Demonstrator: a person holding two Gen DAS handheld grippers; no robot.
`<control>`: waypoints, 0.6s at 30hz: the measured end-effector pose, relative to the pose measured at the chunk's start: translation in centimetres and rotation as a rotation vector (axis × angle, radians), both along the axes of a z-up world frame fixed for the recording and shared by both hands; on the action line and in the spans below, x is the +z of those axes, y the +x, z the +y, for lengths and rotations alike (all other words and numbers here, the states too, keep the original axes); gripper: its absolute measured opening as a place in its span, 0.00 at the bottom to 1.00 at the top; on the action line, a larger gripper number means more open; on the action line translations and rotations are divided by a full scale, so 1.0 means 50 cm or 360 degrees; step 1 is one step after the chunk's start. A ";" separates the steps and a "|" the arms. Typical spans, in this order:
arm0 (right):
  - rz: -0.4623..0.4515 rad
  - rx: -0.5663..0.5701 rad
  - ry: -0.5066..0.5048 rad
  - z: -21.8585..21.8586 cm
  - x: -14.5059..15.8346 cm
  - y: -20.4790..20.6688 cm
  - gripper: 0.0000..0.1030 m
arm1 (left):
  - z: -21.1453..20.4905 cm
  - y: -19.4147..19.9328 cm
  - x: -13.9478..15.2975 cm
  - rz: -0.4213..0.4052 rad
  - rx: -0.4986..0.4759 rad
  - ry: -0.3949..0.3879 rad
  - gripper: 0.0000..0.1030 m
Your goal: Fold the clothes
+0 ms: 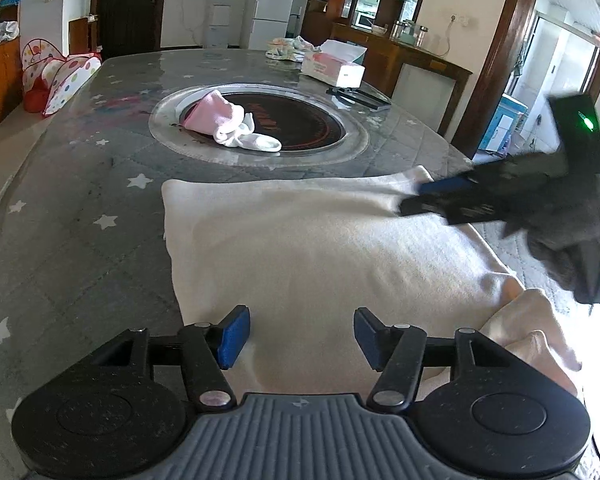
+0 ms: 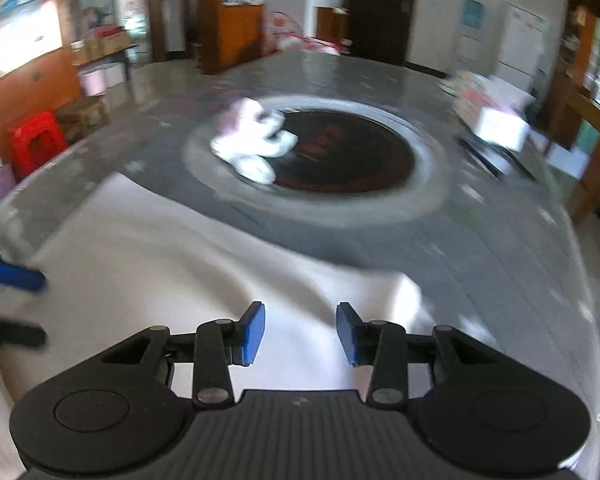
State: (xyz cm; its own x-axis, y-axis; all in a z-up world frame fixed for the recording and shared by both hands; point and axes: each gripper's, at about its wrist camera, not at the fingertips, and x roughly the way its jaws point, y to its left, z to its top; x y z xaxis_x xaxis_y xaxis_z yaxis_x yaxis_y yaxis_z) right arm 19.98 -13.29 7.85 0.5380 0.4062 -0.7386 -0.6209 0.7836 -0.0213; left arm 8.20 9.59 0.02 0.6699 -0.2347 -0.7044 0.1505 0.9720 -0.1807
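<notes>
A cream garment (image 1: 308, 248) lies spread on the grey star-patterned table (image 1: 80, 184), with a bunched part at its right near edge (image 1: 536, 332). My left gripper (image 1: 302, 338) is open and empty just above the garment's near edge. My right gripper (image 2: 300, 332) is open and empty over the garment (image 2: 172, 264); the right wrist view is blurred. In the left wrist view the right gripper (image 1: 428, 200) hovers over the garment's far right corner. In the right wrist view the left gripper (image 2: 16, 300) shows at the left edge.
A pink and white clothing pile (image 1: 232, 124) lies on the round dark inset (image 1: 300, 124) in the table's middle. A tissue box (image 1: 332, 66) and a black flat object (image 1: 358, 98) sit at the far right. A folded play tent (image 1: 60, 76) stands off the table's left.
</notes>
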 end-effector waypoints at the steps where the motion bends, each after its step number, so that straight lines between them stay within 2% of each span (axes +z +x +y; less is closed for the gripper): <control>1: 0.0006 -0.0036 0.0008 -0.022 -0.001 -0.002 0.38 | 0.000 -0.001 0.000 -0.0001 0.0006 0.0003 0.60; 4: -0.0009 -0.0102 0.0043 -0.072 0.009 -0.021 0.38 | 0.000 -0.003 0.000 -0.0002 0.0033 0.0018 0.61; 6: -0.0039 -0.0083 0.0075 -0.090 0.025 -0.048 0.38 | -0.003 -0.007 0.003 0.0001 0.0063 0.0038 0.63; 11: -0.0109 0.0112 0.0104 -0.102 0.057 -0.154 0.39 | -0.018 -0.059 0.028 -0.0050 0.0070 0.0076 0.64; 15: -0.0141 0.0241 0.0055 -0.098 0.051 -0.239 0.39 | -0.047 -0.120 0.039 -0.0108 0.0018 0.0169 0.64; 18: -0.0191 0.0291 0.0017 -0.099 0.036 -0.292 0.38 | -0.058 -0.168 0.043 -0.0131 0.0001 0.0179 0.64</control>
